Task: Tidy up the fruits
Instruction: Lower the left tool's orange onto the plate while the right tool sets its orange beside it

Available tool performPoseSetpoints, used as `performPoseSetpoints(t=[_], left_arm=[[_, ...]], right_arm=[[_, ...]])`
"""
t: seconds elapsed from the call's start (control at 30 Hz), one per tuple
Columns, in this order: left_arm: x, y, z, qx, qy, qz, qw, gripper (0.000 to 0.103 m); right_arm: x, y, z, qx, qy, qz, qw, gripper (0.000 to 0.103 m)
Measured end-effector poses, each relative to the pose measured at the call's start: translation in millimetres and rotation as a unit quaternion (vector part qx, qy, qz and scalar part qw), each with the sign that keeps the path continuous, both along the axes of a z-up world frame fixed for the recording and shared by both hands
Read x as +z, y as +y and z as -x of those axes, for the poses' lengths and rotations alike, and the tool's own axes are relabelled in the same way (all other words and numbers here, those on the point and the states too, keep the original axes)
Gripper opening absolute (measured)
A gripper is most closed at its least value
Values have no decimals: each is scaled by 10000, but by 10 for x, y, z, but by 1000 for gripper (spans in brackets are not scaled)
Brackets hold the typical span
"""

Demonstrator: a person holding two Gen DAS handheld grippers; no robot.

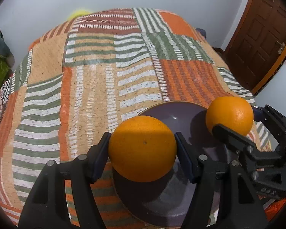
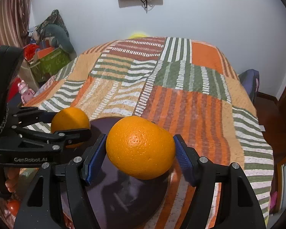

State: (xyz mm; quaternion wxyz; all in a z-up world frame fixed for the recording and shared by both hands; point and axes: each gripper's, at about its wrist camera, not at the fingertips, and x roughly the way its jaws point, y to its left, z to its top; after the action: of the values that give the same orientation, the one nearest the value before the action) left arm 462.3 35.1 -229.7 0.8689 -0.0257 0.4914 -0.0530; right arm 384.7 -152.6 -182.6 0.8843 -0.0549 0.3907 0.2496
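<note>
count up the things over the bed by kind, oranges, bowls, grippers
oranges: 2, one in the left gripper (orange), one in the right gripper (orange)
bowls: 1, the purple bowl under them
grippers: 2
total: 5

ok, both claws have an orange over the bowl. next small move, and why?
Probably lower both a little further, then release. The left claw and right claw each clamp an orange above the purple bowl, which looks empty; dropping from here risks a bounce out.
</note>
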Motion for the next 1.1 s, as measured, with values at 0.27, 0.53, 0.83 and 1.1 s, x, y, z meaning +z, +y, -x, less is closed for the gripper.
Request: performPoseSetpoints(t=[0.27, 0.53, 0.83, 1.1], left_arm=[[-114, 58, -114, 60, 176, -9, 9998, 66], [-140, 26, -146, 32, 236, -58, 9997, 66], [-90, -89, -156, -71, 106, -212, 9997, 69], [30, -114, -96, -111, -86, -250, 9996, 72]], right_arm=[[-167, 128, -59, 169, 160, 137, 9996, 66], [-233, 150, -76, 233, 143, 232, 9994, 67], [-236, 157, -70, 281, 189, 247, 9991, 68], [-230, 180, -50, 283, 191, 318, 9989, 68]])
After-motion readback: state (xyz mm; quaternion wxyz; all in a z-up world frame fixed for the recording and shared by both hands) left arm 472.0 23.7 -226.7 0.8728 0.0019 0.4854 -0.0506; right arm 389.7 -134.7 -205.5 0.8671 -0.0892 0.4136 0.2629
